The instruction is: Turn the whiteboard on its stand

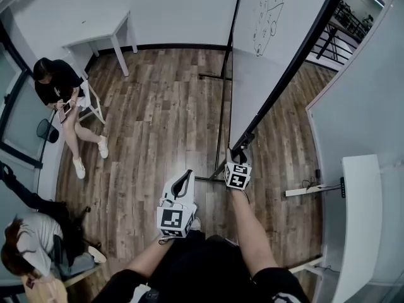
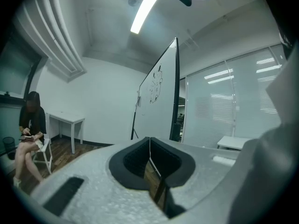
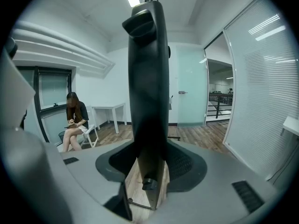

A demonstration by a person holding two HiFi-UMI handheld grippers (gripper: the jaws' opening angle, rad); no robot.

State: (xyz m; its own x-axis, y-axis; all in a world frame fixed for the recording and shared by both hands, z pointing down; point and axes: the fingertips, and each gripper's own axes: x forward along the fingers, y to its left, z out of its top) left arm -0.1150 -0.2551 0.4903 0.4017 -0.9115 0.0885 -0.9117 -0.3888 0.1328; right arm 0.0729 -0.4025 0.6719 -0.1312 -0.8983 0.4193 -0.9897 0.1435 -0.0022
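The right gripper (image 1: 240, 153) pinches the whiteboard (image 1: 252, 87) by its dark edge, probably as a grip for swinging it round, while the left gripper (image 1: 183, 182) hangs free, jaws pressed together and empty.

A person (image 1: 55, 84) sits on a white chair (image 1: 93, 108) beside a small white table (image 1: 104, 36) set against the wall; a second person (image 1: 28, 245) sits at the lower left; wooden floor (image 1: 158, 106) lies between; another white table (image 1: 356, 226) stands right.

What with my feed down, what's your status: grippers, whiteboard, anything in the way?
Right gripper shut on whiteboard side frame. Left gripper shut, empty, off the board. Stand feet on floor. Seated person well clear.
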